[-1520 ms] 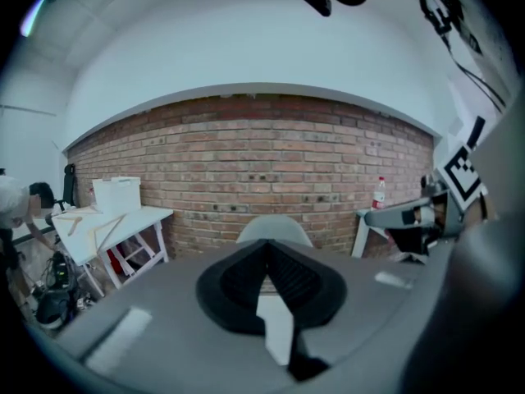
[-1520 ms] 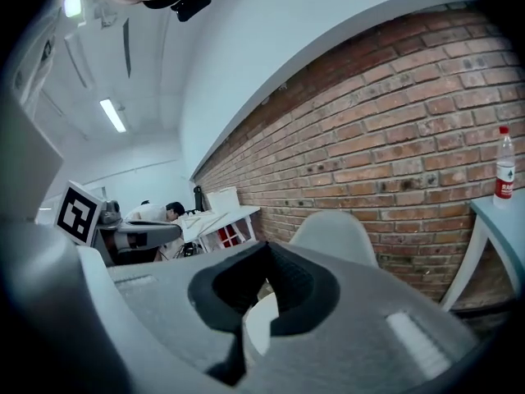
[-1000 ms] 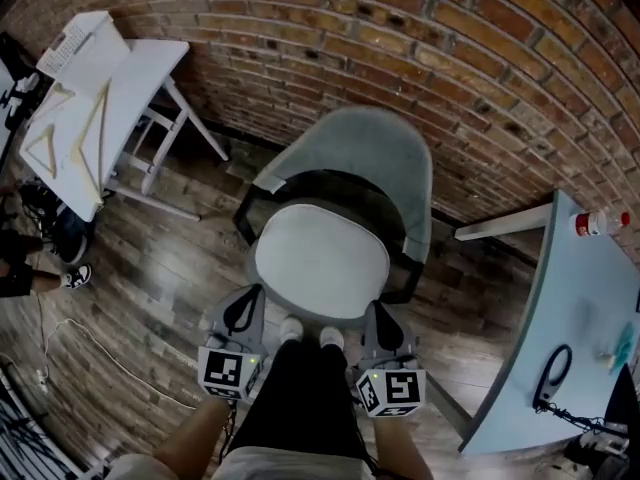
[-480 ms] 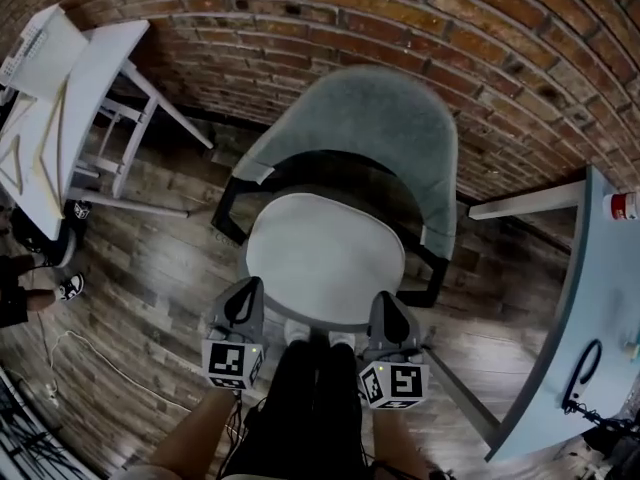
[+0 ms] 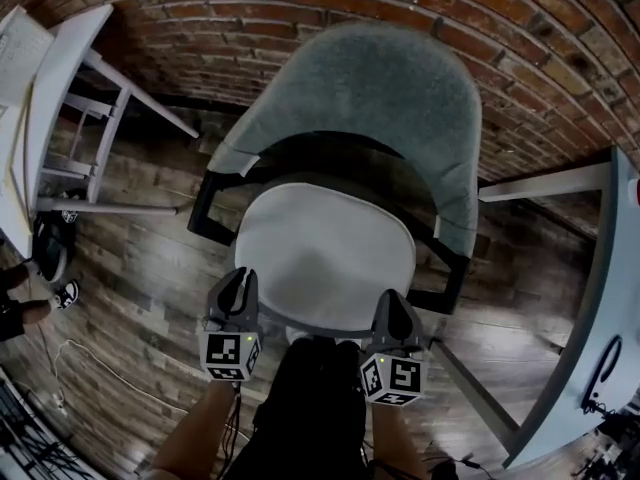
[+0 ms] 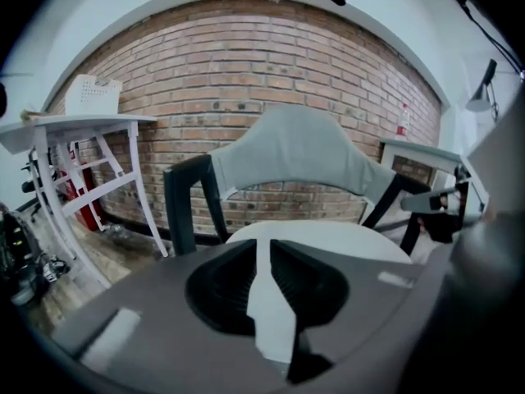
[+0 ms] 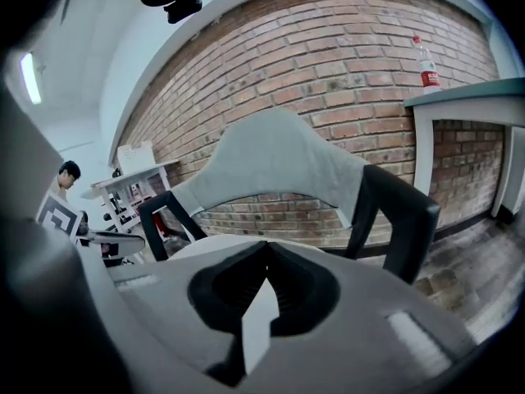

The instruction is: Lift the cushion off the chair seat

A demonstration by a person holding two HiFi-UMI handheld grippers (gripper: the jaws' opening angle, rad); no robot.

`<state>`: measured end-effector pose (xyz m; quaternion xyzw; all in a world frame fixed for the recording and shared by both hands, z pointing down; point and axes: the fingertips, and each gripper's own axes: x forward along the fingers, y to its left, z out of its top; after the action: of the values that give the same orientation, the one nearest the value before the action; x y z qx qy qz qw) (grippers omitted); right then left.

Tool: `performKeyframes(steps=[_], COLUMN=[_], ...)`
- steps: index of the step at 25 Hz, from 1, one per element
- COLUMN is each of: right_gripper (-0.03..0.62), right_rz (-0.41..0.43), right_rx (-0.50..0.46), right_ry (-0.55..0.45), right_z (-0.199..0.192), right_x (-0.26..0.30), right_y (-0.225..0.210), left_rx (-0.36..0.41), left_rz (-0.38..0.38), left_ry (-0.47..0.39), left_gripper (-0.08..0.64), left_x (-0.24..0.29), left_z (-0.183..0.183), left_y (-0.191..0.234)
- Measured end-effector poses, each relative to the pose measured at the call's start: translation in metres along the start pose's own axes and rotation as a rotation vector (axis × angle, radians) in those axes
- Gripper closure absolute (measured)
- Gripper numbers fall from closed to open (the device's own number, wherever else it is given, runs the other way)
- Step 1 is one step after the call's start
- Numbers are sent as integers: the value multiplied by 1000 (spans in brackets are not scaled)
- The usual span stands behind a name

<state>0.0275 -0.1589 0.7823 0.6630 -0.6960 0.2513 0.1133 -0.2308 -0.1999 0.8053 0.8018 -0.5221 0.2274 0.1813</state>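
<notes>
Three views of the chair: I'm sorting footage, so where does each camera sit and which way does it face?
Head view: on the person's head, looking steeply down at the cushion on the chair; left gripper, right gripper, forearms and legs show.
Left gripper view: on the left gripper, facing the cushion and brick wall; its jaws have just been opening slightly, nothing between them.
Right gripper view: on the right gripper, facing likewise; its jaws are shut, empty.
Shared: both gripper views show cushion, chair and brick wall.
</notes>
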Motion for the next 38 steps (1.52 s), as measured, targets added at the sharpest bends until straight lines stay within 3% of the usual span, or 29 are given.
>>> performKeyframes(steps=[2, 15, 21, 29, 38], right_gripper=[591, 318, 318, 318, 332], right_rz=[-37, -142, -195, -331, -305], right_rx=[-5, 74, 74, 145, 163], right_ry=[-1, 79, 113, 130, 157], right_z=[-10, -73, -98, -120, -131], right_x=[5, 38, 20, 11, 20], right_y=[-7, -36, -40, -67, -68], left_rx=[-6, -33, -46, -87, -203], left_rz=[1, 59, 73, 48, 55], left_ry=[21, 61, 89, 109, 129], left_gripper=[529, 388, 337, 337, 339], left_x=[7, 44, 51, 57, 62], left_z=[-12, -57, -70, -86, -97], left_y=[3, 35, 42, 43, 45])
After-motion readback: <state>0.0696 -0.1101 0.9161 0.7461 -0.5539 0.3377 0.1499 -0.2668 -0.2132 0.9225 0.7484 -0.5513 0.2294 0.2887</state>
